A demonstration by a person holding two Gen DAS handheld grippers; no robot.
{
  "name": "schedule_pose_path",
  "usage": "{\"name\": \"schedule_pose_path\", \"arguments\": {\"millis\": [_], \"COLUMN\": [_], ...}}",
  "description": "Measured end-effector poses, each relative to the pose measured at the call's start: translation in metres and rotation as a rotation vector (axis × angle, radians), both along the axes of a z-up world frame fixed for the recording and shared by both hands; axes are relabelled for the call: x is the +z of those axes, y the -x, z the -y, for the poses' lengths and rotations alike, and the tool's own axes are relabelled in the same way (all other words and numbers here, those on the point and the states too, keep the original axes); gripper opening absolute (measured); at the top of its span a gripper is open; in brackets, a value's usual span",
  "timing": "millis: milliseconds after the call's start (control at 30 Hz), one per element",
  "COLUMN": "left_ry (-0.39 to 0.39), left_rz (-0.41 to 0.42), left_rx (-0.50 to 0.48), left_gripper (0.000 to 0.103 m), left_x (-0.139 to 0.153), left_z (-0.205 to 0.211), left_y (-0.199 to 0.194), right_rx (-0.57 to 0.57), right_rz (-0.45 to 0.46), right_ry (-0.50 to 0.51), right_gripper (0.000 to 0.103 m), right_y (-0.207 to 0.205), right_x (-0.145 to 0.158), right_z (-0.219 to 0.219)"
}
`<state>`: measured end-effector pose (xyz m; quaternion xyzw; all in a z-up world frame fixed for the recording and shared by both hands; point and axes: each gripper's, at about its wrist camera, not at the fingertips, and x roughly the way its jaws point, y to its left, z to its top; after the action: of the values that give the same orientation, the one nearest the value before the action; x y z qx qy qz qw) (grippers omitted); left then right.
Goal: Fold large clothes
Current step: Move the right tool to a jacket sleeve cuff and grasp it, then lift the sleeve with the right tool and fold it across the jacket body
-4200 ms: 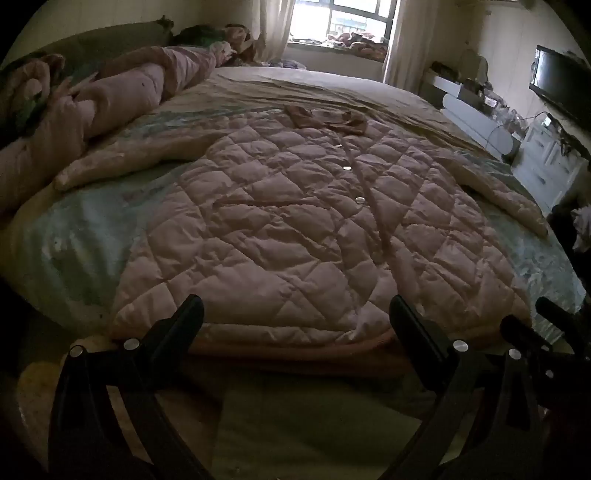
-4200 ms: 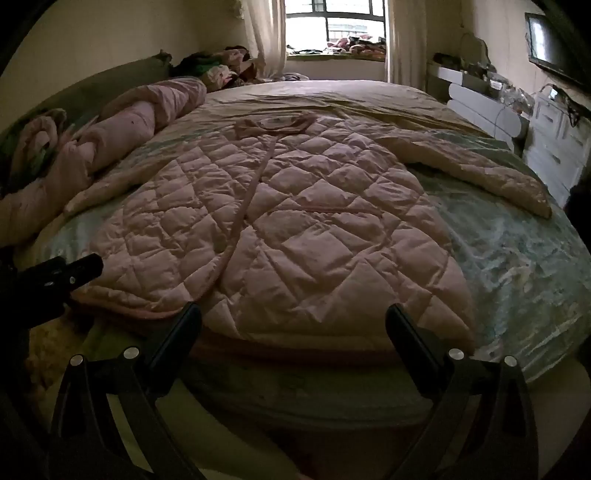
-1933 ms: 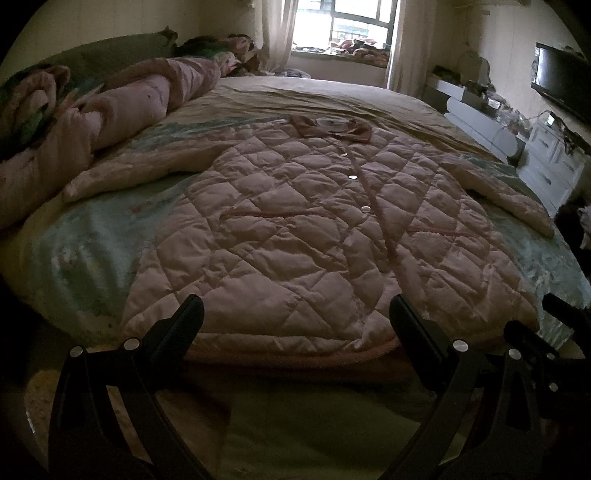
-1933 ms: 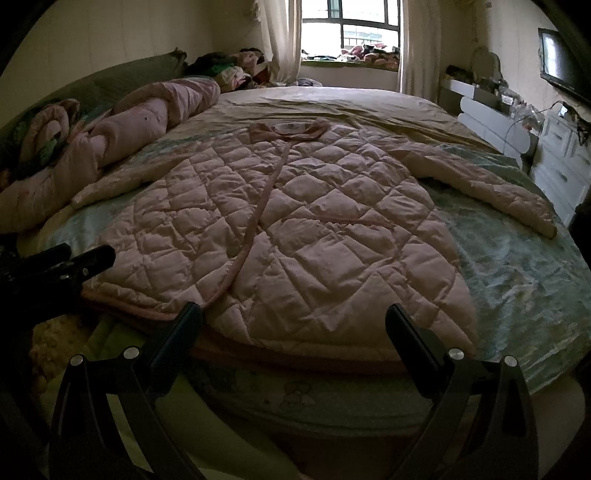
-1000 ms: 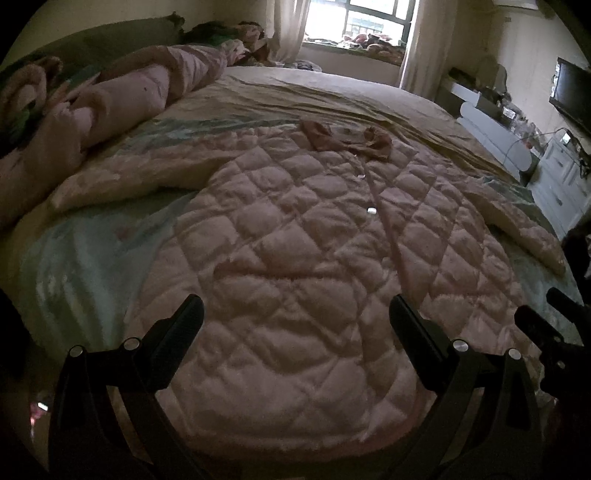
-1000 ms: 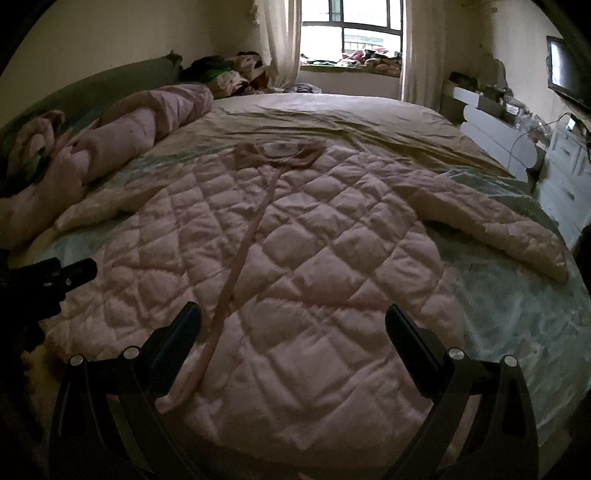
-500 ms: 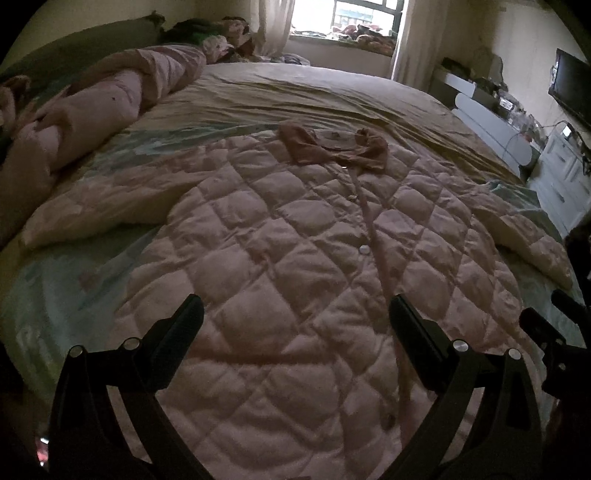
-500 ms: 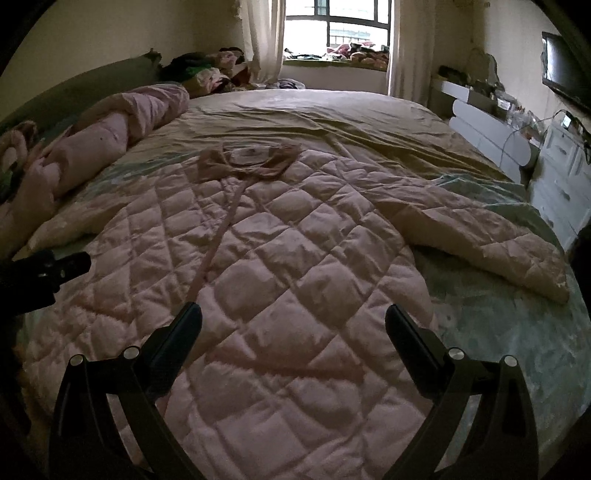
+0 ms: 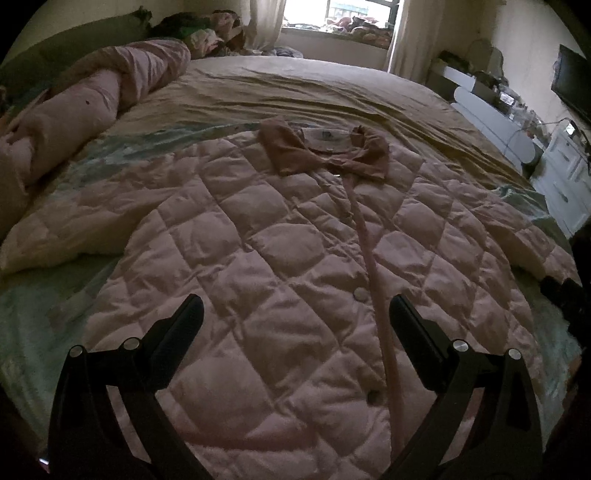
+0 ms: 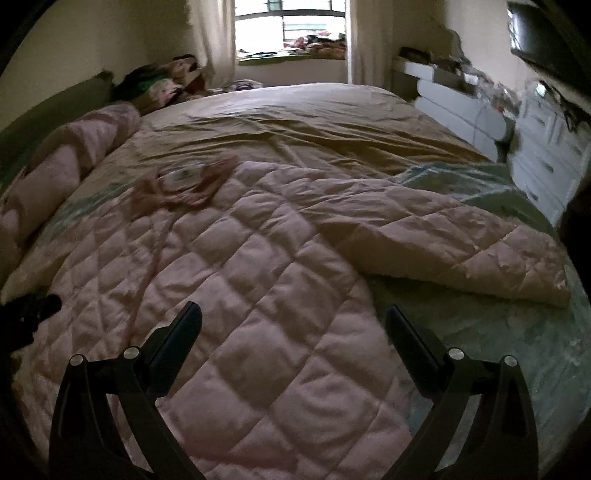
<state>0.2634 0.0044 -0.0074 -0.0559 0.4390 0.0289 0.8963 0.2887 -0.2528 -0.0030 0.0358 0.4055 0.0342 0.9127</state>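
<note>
A pink quilted coat (image 9: pixel 258 266) lies front-up and spread flat on the bed, its darker collar (image 9: pixel 325 151) at the far end and a buttoned placket running down the middle. My left gripper (image 9: pixel 295 314) hovers open over the coat's lower front, nothing between its fingers. In the right wrist view the same coat (image 10: pixel 266 280) fills the bed, its right sleeve (image 10: pixel 461 243) stretched out to the right. My right gripper (image 10: pixel 293 321) is open above the coat's right side, empty. The left sleeve (image 9: pixel 74 229) reaches toward the left.
A rolled pink duvet (image 9: pixel 99 107) lies along the bed's left side. The beige sheet (image 9: pixel 314 88) covers the far half of the bed (image 10: pixel 480 332). White drawers (image 10: pixel 546 162) and a shelf stand at the right; a window (image 10: pixel 291 26) is at the back.
Both grippers have moved forward from the bed's foot to above the coat, and the right one has swung toward the right sleeve. Both remain open and empty.
</note>
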Motion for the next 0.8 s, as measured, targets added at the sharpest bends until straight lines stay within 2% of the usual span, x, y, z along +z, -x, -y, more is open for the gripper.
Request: {"name": "schedule_pose_path", "arguments": {"millis": [200, 267, 467, 633, 800], "left_ry": [-0.011, -0.014, -0.044, -0.045, -0.042], "left_rz": [-0.029, -0.037, -0.037, -0.045, -0.061], "left_rx": [-0.027, -0.039, -0.092, -0.106, -0.113], "left_gripper": [0.094, 0.094, 0.094, 0.094, 0.094], "left_x": [-0.009, -0.011, -0.011, -0.016, -0.027], "left_z": [0.007, 0.012, 0.031, 0.044, 0.05], "left_y": [-0.024, -0.032, -0.063, -0.085, -0.094], "right_rx": [-0.08, -0.099, -0.222, -0.327, -0.463], "right_rz": [-0.02, -0.042, -0.089, -0.138, -0.164], "right_ry": [-0.009, -0.044, -0.058, -0.165, -0.217], "right_gripper": [0.099, 0.099, 0.099, 0.099, 0.099], "right_y": [-0.029, -0.038, -0.053, -0.059, -0.061], "right_x": [-0.011, -0.018, -0.038, -0.056, -0.074], "right_z": [0.031, 0.044, 0.088, 0.133, 0.183]}}
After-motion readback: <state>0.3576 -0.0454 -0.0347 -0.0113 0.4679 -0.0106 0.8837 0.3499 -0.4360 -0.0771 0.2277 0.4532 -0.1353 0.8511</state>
